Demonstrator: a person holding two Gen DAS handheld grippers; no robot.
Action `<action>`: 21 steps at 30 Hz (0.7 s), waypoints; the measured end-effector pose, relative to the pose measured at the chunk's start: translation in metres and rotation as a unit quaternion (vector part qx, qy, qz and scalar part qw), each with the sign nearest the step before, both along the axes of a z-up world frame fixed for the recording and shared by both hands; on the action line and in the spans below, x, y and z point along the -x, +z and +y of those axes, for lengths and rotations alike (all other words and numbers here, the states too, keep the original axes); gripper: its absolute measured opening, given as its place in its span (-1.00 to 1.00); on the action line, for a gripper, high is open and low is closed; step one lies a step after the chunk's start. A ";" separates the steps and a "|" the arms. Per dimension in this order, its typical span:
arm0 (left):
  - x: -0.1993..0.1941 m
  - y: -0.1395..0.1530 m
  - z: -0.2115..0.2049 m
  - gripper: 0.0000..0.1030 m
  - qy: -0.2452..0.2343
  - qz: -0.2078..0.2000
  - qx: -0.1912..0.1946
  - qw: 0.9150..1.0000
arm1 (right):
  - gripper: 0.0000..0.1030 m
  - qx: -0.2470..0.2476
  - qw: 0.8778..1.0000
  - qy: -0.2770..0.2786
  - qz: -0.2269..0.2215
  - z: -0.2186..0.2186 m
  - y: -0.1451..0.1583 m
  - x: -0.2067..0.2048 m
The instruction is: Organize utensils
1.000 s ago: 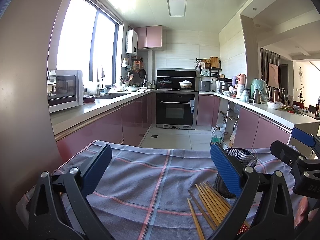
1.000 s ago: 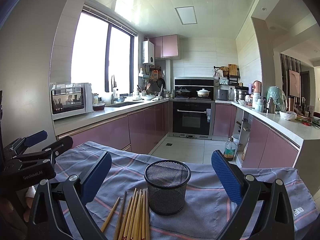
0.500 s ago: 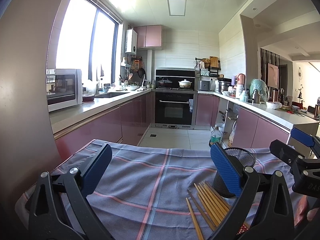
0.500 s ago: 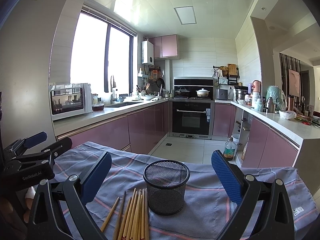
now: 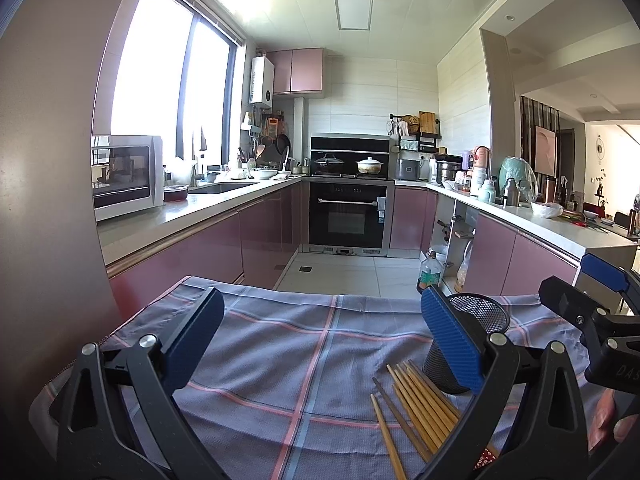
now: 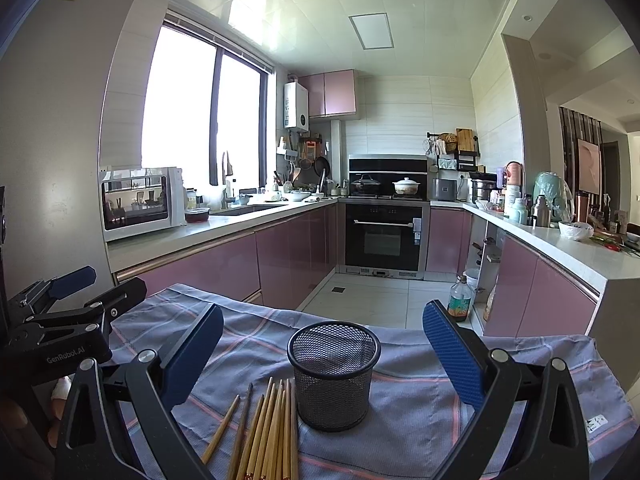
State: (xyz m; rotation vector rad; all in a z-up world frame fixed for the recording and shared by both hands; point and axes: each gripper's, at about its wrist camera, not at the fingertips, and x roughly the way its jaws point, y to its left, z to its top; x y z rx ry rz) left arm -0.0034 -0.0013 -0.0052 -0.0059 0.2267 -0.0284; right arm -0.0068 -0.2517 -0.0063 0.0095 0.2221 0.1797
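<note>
in the lower half of both views, a grey-blue plaid cloth [image 6: 420, 400] with pink and pale blue stripes, spread over a table. at the centre bottom of the right wrist view, a black wire-mesh cup [image 6: 334, 374], upright on the cloth and nothing visible inside. just left of the cup in that view, a bundle of wooden chopsticks [image 6: 268, 428] flat on the cloth, fanned slightly, the nearest stick close against the cup's base, the ends running out of the bottom edge. one darker stick among the pale ones. in the left wrist view, the same chopsticks [image 5: 416, 404] at the lower right, partly behind the blue-padded finger, and the mesh cup [image 5: 472, 336] just behind that finger. right gripper [image 6: 324, 354] released, blue pads spread wide at either side of the frame, framing the cup and sticks, touching neither, gripping nothing. left gripper [image 5: 320, 336] likewise spread wide over bare cloth, nothing between the pads. at the far left of the right wrist view, the other tool's black body and blue pad tip, with a bit of a hand [image 6: 60, 392] under it. at the right edge of the left wrist view, the other tool again, fingertips [image 5: 612, 424] visible in the lower right corner. beyond the table, a kitchen: pink cabinets, a black built-in oven [image 6: 384, 236] at the centre, a white microwave [image 6: 138, 202] at the left, a bright window [image 6: 200, 116] above it.
</note>
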 end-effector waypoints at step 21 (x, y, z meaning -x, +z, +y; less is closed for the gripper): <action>0.001 -0.001 0.000 0.89 -0.001 0.004 0.000 1.000 | 0.88 -0.001 1.000 0.000 0.000 -0.002 0.001 0.000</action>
